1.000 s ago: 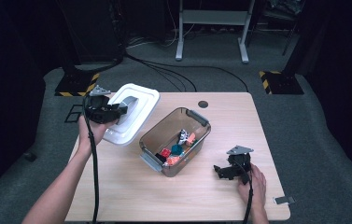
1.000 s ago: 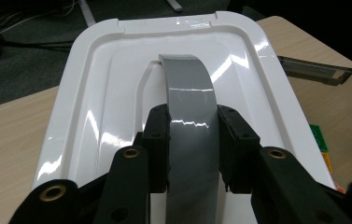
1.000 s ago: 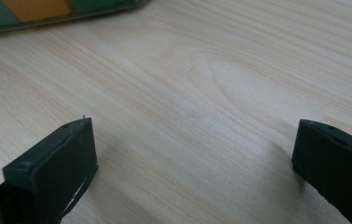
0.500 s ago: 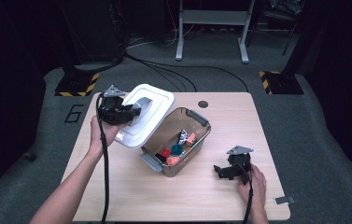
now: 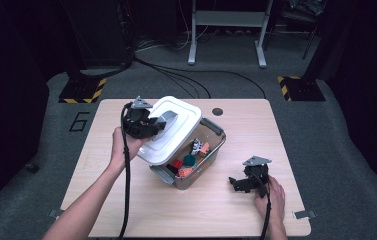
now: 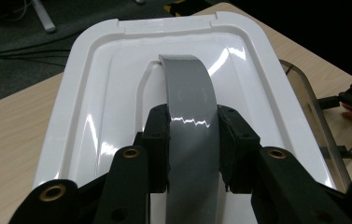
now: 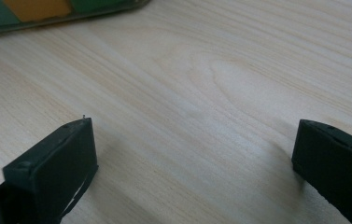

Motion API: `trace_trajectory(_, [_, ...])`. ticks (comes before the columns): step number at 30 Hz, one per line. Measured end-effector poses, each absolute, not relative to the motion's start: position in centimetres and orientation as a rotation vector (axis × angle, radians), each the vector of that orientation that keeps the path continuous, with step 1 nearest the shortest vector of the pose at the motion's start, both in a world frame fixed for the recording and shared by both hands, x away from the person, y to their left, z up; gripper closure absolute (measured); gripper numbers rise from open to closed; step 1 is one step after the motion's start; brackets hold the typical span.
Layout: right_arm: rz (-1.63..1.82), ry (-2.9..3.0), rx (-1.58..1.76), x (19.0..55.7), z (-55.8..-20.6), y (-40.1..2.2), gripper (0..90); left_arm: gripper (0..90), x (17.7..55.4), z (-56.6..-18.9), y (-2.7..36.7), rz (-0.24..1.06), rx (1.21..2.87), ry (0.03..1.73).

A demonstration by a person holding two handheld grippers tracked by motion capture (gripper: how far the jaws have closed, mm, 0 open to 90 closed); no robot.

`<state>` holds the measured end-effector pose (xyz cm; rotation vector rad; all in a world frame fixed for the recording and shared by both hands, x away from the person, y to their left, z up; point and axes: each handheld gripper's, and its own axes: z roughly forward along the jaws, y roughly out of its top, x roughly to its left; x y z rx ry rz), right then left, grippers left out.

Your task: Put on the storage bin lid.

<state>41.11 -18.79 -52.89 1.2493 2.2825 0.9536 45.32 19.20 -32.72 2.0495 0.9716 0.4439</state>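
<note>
Jaws of the left gripper (image 6: 192, 144) are clamped on the grey arched plastic handle (image 6: 190, 100) of the white glossy rectangular plastic lid (image 6: 99, 107), one black pad on each side of the handle, pressing its edges. Lid has rounded corners, a raised rim and a recessed centre w/ bright reflections. In the high view the left gripper (image 5: 152, 126) holds that lid (image 5: 176, 132) tilted, part over the near-left portion of the clear rectangular plastic storage box (image 5: 211, 150); whether lid touches the box rim can't be told. Box has grey latches at both ends & holds small mixed bits, orange, red, teal, black/white.

Right gripper (image 5: 239, 184) sits on the pale wood-grain tabletop (image 5: 126, 210) near the front right, just right of the box but apart from it. Right gripper view: its two black blocky jaws stand wide apart, nothing between them but bare matt wood; a strip of green & orange shows at the top left edge.

Room: bare tabletop left of the lid and along the near edge; far right corner also bare, w/ a small dark round hole (image 5: 217, 111) near the far edge. Black cables (image 5: 125, 200) trail from both grippers toward the person. Dark grey carpet floor (image 5: 346, 150) surrounds the table.
</note>
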Motion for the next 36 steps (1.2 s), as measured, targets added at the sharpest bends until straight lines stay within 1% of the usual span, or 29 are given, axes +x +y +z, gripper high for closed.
trace_trajectory(16, [0.953, 2.282, 1.248, 41.1, -52.9, -18.8, 0.0, 67.3, 45.0, -35.8, 14.3, 0.388, 2.139, 0.908])
trace_trajectory(30, [0.952, 2.284, 1.245, 41.1, -52.9, -18.8, 0.0, 67.3, 44.7, -36.9, 12.2, 0.370, 2.174, 0.864])
trace_trajectory(36, [0.951, 2.286, 1.242, 41.1, -52.9, -18.8, 0.0, 67.1, 44.1, -37.3, 11.6, 0.407, 2.192, 0.854])
